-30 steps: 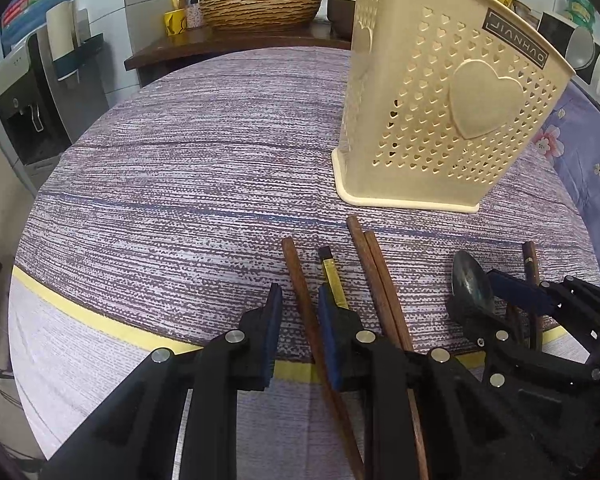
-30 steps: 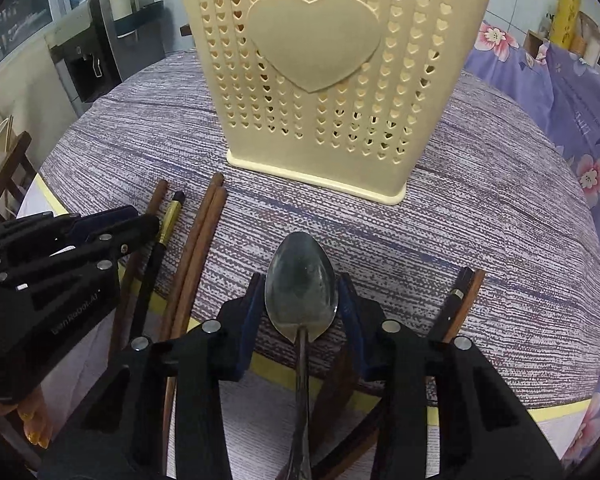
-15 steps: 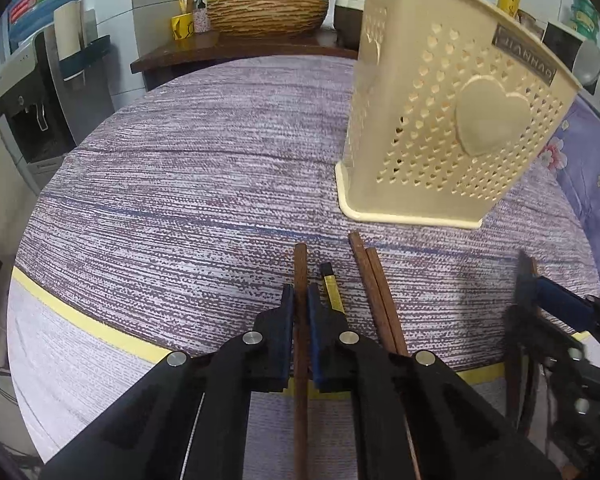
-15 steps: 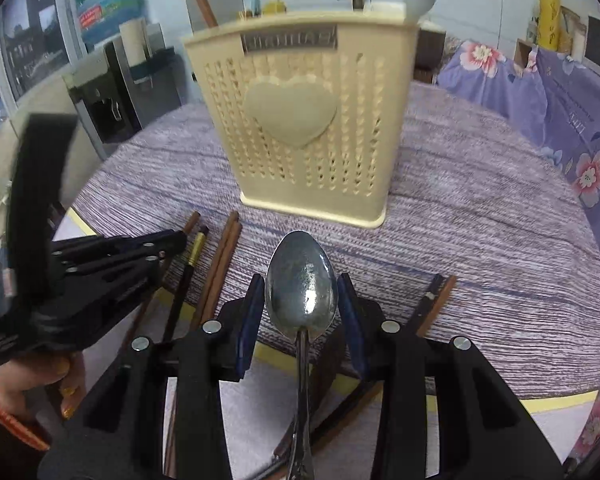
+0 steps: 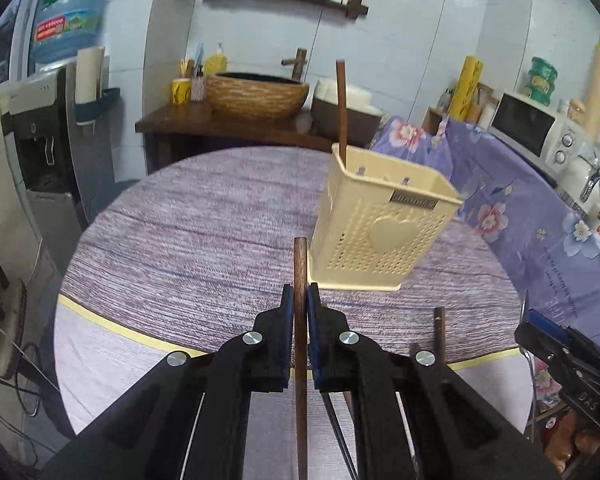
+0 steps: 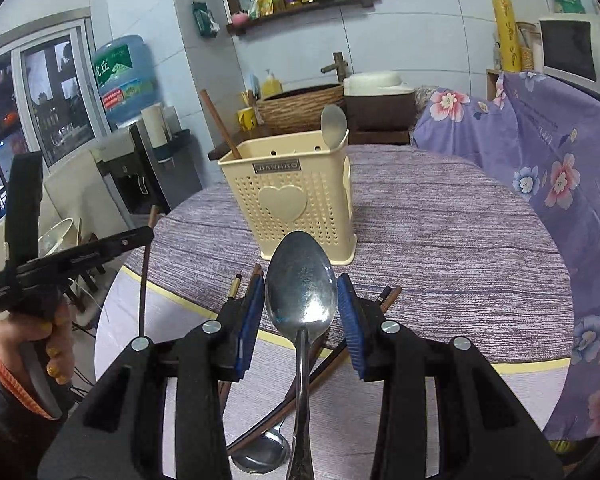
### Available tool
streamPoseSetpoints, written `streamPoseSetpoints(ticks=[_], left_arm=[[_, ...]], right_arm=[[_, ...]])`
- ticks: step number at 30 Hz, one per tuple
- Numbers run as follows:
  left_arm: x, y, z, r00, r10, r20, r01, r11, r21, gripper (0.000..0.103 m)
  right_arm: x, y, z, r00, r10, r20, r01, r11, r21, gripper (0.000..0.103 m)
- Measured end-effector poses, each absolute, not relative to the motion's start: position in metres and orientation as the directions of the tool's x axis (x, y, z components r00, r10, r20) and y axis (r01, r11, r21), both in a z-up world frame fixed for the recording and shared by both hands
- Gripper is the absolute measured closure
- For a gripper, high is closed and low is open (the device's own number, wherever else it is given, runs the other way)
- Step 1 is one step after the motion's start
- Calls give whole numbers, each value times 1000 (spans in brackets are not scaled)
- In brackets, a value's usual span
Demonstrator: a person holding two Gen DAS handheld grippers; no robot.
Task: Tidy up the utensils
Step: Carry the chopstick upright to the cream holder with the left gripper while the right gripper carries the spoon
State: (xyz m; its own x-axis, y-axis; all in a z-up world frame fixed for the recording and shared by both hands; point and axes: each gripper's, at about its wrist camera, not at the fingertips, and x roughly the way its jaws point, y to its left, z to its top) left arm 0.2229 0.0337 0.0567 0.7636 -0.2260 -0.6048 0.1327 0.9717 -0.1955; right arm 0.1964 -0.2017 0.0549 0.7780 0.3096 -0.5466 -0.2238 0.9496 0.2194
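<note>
Am holding chopstick (image 5: 300,280) in left gripper (image 5: 299,308), spoon (image 6: 301,280) in right gripper (image 6: 301,312); caddy (image 6: 290,204) partly filled, more utensils waiting on bench (image 6: 440,240).

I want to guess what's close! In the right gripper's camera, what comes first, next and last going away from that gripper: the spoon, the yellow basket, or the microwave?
1. The spoon: right at the right gripper, its bowl sitting between the fingers.
2. The yellow basket: straight ahead, standing in the middle of the table.
3. The microwave: far off at the upper right, beyond the table.
</note>
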Motion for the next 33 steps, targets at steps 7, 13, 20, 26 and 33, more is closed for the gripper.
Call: streamPoseSetpoints(ticks=[7,13,20,26,33], left_arm=[[215,32,61,767,-233,-598,138,970,-200,95],[212,36,62,770,-235,-593,137,969,-205,95],[200,38,80,793,-253,-554,162,964,-209,95],[196,41,90,810,-268,-521,174,959,-223,95],[190,45,97,817,-282,-503,184,954,-235,95]], right_arm=[[196,-198,43,781,300,-548,-220,953,208,65],[199,-201,31,771,278,-573,-187,959,213,65],[186,-202,43,799,257,-544,-181,965,189,65],[179,-202,48,803,253,-539,-187,967,175,65],[176,-201,50,798,262,-542,-195,964,179,65]])
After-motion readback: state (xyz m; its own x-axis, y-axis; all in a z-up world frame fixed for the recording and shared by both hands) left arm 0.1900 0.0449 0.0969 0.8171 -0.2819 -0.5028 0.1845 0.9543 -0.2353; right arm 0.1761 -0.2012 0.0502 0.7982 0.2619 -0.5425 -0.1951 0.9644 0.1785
